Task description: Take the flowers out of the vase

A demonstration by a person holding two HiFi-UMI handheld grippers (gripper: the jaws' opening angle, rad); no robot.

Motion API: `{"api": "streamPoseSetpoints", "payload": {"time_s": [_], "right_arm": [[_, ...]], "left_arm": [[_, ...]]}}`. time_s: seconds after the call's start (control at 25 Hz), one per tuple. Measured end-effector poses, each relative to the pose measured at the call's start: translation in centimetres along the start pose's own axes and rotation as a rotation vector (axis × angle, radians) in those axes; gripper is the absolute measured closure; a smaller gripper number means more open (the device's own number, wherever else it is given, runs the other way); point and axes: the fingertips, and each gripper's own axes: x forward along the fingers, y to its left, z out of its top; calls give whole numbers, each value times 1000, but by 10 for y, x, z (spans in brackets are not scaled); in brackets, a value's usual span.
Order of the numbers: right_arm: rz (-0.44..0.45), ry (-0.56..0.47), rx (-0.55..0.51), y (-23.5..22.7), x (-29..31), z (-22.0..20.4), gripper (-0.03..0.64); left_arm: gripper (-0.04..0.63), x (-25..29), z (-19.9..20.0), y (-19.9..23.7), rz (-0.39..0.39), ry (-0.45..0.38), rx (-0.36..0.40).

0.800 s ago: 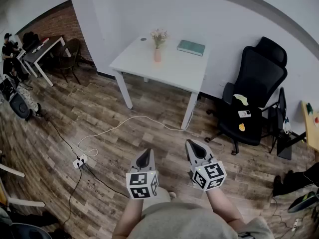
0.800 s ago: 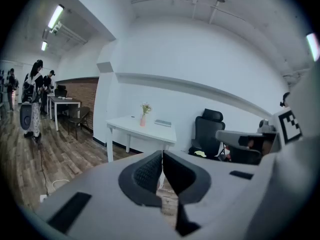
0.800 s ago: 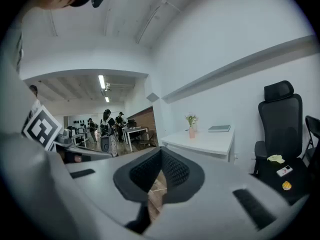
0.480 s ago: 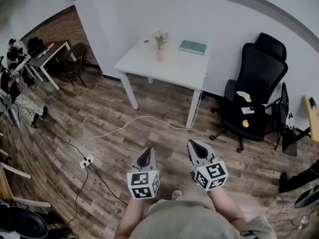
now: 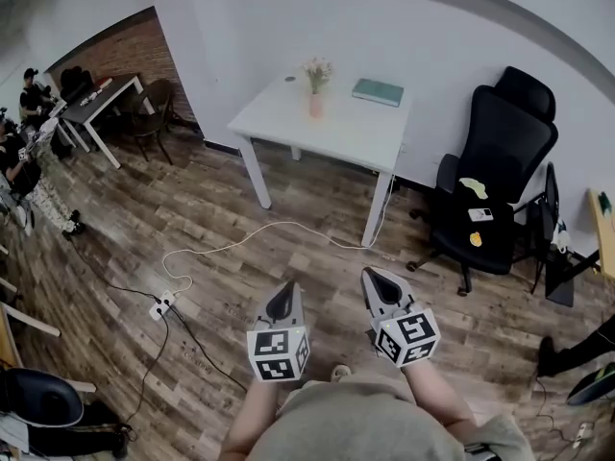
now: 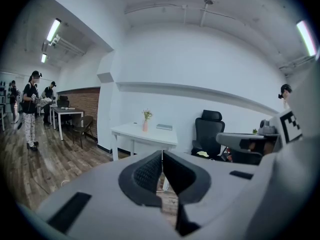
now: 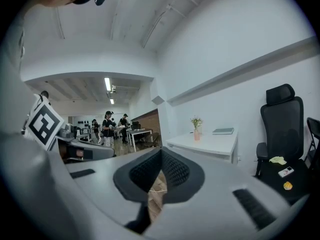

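Observation:
A small pink vase [image 5: 315, 106] with pale flowers [image 5: 315, 68] stands on the far side of a white table [image 5: 332, 133] against the wall, well ahead of me. Both grippers are held low in front of my body, far from the table. My left gripper [image 5: 285, 289] is shut with nothing in it, and so is my right gripper [image 5: 373, 278]. In the left gripper view the vase [image 6: 145, 127] shows small above the closed jaws [image 6: 162, 153]. The right gripper view has the vase [image 7: 197, 132] far off above its closed jaws [image 7: 161, 152].
A teal book [image 5: 377, 91] lies on the table right of the vase. A black office chair [image 5: 492, 195] with small items on its seat stands to the right. A white cable [image 5: 240, 238] and power strip [image 5: 159, 305] lie on the wood floor. People and desks [image 5: 96, 99] are at far left.
In the head view the table with the vase has drifted a little to the right and the room at left has shifted. Both grippers keep their place and stay shut.

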Motion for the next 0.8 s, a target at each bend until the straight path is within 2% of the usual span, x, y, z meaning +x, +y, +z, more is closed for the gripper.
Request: {"api": "streamPoseSetpoints", "payload": {"time_s": [0.64, 0.8], "right_arm": [[31, -1, 3, -13, -5, -2, 617], [39, 10, 6, -16, -3, -4, 598]], "left_arm": [[586, 9, -3, -19, 14, -9, -24], [586, 11, -5, -20, 21, -4, -31]]}}
